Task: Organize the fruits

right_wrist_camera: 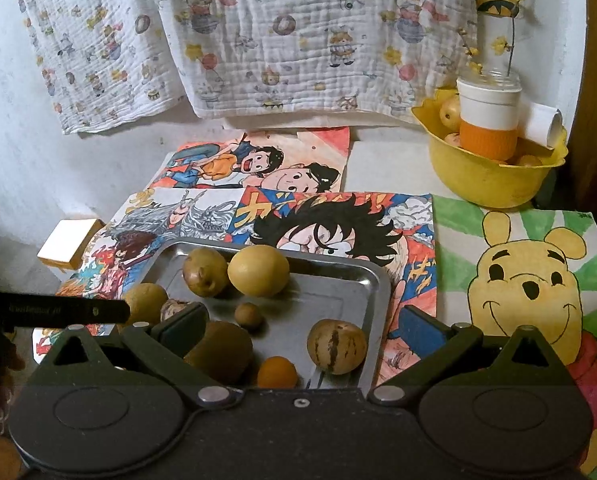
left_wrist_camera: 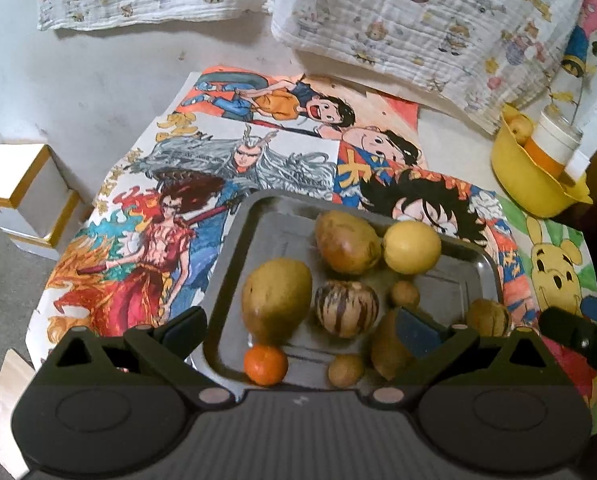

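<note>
A steel tray [left_wrist_camera: 238, 240] [right_wrist_camera: 378, 292] lies on cartoon posters and holds several fruits: a yellow lemon [left_wrist_camera: 411, 246] [right_wrist_camera: 258, 267], a brownish mango [left_wrist_camera: 346, 242] [right_wrist_camera: 204, 271], a large green-yellow mango [left_wrist_camera: 276, 300], two striped melons [left_wrist_camera: 345, 309] [right_wrist_camera: 336, 346], a small orange [left_wrist_camera: 265, 364] [right_wrist_camera: 276, 372] and small brown round fruits [left_wrist_camera: 405, 293] [right_wrist_camera: 249, 315]. My left gripper [left_wrist_camera: 300, 330] hangs open above the tray's near side, nothing between its fingers. My right gripper [right_wrist_camera: 302, 330] is also open wide over the tray, and is empty.
A yellow bowl [left_wrist_camera: 526, 184] [right_wrist_camera: 486, 184] at the back right holds fruits and a white-and-orange cup [right_wrist_camera: 488, 120]. White boxes [left_wrist_camera: 22, 188] [right_wrist_camera: 68, 244] stand left of the posters. A printed cloth [right_wrist_camera: 258, 40] hangs behind. The other gripper's black body [right_wrist_camera: 54, 312] shows at the left.
</note>
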Demonstrator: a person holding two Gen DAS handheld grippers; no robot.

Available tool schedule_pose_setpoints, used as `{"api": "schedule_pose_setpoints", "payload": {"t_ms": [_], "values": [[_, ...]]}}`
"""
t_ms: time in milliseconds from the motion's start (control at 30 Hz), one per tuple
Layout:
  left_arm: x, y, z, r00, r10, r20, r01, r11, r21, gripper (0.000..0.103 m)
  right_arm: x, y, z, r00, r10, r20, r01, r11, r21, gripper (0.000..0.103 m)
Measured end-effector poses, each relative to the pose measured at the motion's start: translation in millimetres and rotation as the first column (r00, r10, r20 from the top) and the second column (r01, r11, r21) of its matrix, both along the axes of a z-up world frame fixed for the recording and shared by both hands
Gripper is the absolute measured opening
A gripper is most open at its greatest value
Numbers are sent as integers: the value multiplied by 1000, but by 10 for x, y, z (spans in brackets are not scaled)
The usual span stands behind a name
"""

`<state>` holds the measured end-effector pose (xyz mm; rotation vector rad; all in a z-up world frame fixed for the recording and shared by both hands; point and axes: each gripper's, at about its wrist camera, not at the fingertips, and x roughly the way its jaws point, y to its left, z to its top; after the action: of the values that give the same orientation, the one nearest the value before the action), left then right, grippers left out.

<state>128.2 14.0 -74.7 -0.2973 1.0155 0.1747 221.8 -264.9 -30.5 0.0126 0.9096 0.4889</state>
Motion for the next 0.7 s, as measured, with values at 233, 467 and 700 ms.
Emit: {"api": "schedule_pose_setpoints", "payload": {"t_ms": [233, 467, 700], "values": [[-172, 63, -26, 999, -40, 21, 40, 999, -21, 102, -241, 72, 20, 999, -38, 12, 39, 999, -18, 102], [-379, 196, 6, 997, -66, 42, 67, 997, -25, 102, -501, 167, 98, 996, -80, 36, 81, 996, -29, 102], [-594, 273, 57, 993, -97, 67, 98, 995, -15, 102, -767, 228, 162, 992, -115, 52, 117, 993, -29, 102]]}}
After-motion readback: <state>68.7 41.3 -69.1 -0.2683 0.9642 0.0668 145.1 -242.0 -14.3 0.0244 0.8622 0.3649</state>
